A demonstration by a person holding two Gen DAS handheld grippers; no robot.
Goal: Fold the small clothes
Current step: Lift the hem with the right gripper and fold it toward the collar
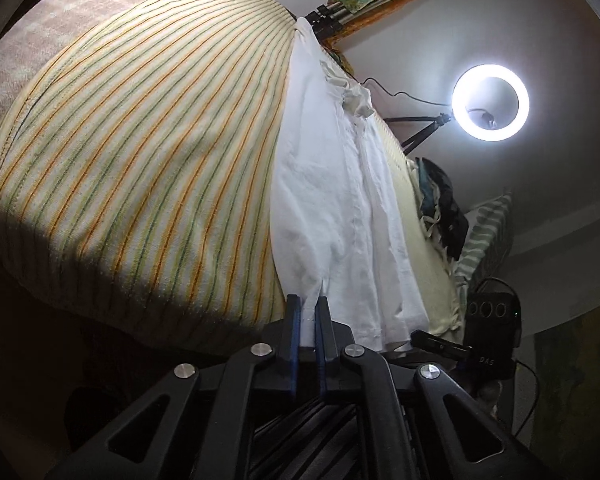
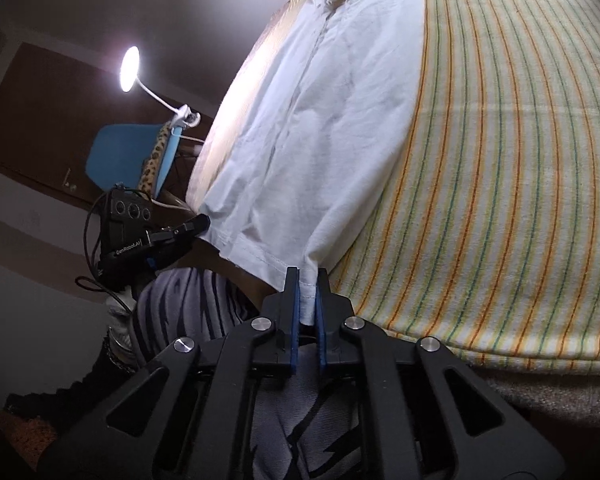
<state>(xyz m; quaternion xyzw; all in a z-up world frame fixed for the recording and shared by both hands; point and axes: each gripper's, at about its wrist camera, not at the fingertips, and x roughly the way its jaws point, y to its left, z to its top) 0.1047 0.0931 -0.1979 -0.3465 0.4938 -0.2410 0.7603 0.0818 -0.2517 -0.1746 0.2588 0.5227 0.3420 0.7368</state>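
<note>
Both tongs, left (image 1: pixel 309 308) and right (image 2: pixel 308 280), pinch hem corners of our white garment (image 2: pixel 312 120), which stretches toward 12 o'clock across the striped bed cover (image 2: pixel 500 160). We reckon folding's barely begun.

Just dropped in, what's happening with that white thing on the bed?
A person is folding a white garment laid on a striped bedspread. Each hand-held gripper is shut on a near corner of its hem: the left hand-held gripper pinches one corner, the right hand-held gripper the other. The cloth lies stretched away from them, bunched at its far end. The fold itself is not yet made.
</note>
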